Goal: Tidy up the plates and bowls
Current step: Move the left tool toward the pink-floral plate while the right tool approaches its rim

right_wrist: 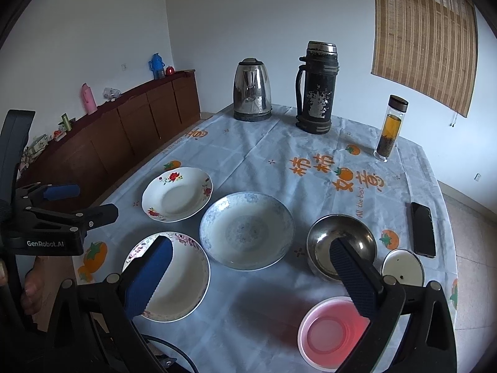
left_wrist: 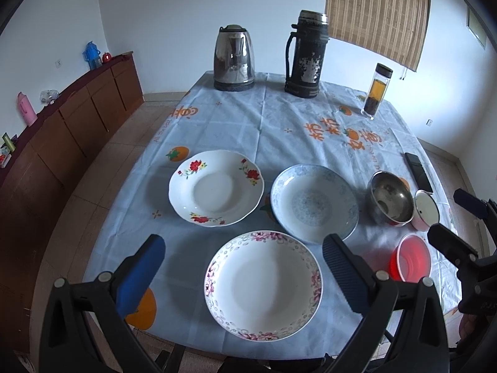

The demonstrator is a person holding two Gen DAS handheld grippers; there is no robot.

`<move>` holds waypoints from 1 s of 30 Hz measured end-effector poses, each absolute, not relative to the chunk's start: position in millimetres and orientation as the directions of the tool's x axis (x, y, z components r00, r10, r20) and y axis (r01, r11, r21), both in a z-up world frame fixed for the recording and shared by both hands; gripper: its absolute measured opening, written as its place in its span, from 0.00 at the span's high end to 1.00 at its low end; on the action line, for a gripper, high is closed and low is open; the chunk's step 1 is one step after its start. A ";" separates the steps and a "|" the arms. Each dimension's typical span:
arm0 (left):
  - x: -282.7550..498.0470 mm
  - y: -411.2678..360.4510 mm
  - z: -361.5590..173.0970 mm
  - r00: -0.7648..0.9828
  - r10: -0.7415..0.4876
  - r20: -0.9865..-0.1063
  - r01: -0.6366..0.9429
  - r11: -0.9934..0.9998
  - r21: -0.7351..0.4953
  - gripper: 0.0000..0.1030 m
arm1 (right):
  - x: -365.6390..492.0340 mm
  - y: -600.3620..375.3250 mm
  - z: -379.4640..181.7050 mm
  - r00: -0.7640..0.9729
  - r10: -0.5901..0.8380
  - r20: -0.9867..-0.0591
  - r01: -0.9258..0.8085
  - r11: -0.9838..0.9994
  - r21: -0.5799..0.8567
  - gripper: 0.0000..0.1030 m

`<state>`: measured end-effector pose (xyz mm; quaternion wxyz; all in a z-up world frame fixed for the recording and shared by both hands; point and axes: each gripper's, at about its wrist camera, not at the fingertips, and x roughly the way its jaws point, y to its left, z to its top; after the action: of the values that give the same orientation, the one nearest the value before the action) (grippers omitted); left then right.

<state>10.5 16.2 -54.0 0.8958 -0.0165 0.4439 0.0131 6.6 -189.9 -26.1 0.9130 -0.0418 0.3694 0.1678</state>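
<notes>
My left gripper (left_wrist: 243, 262) hangs above the near table edge with its jaws spread wide and holding nothing; the pink-flowered plate (left_wrist: 263, 284) lies on the tablecloth (left_wrist: 236, 124) below the gap. The red-flowered plate (left_wrist: 216, 188) sits at eleven o'clock from it, the blue-patterned plate (left_wrist: 314, 206) at one o'clock. My right gripper (right_wrist: 251, 267) is likewise wide open and empty, over the cloth, with the steel bowl (right_wrist: 341, 242) at two o'clock and the pink bowl (right_wrist: 330, 331) at four.

Kettle (left_wrist: 233, 57), flask (left_wrist: 306, 54), tea bottle (left_wrist: 376, 90), phone (right_wrist: 422, 229) on table (left_wrist: 236, 124)
</notes>
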 end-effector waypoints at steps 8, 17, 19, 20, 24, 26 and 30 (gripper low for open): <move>18.2 34.4 -86.4 0.537 0.032 -0.843 -0.084 0.996 -0.015 0.01 | 15.3 -174.2 -52.6 0.620 0.281 -0.733 -0.374 0.927 0.039 0.02; 19.7 57.9 -134.7 0.446 0.040 -0.894 -0.131 0.991 -0.021 0.13 | 27.7 -149.2 -100.3 0.512 0.293 -0.808 -0.434 0.900 0.051 0.18; 20.4 61.0 -141.3 0.429 0.022 -0.903 -0.133 0.990 -0.039 0.20 | 30.0 -143.7 -109.8 0.489 0.292 -0.822 -0.447 0.893 0.052 0.23; 21.6 62.5 -144.3 0.421 0.015 -0.907 -0.136 0.990 -0.046 0.21 | 31.3 -141.0 -114.4 0.476 0.293 -0.829 -0.452 0.890 0.054 0.27; 23.9 67.0 -153.7 0.403 -0.004 -0.915 -0.135 0.989 -0.064 0.35 | 34.5 -131.4 -130.4 0.433 0.294 -0.852 -0.471 0.880 0.064 0.37; 25.4 69.9 -159.0 0.393 -0.025 -0.919 -0.134 0.987 -0.084 0.43 | 35.8 -127.7 -136.6 0.415 0.291 -0.862 -0.480 0.875 0.064 0.42; 27.3 71.8 -171.6 0.360 -0.052 -0.931 -0.134 0.985 -0.106 0.55 | 38.4 -121.5 -148.0 0.381 0.286 -0.879 -0.489 0.869 0.071 0.46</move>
<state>27.3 71.8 -171.6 0.8206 -0.0820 0.5650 0.0250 38.4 -121.5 -148.0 0.8250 -0.1006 0.5040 0.2351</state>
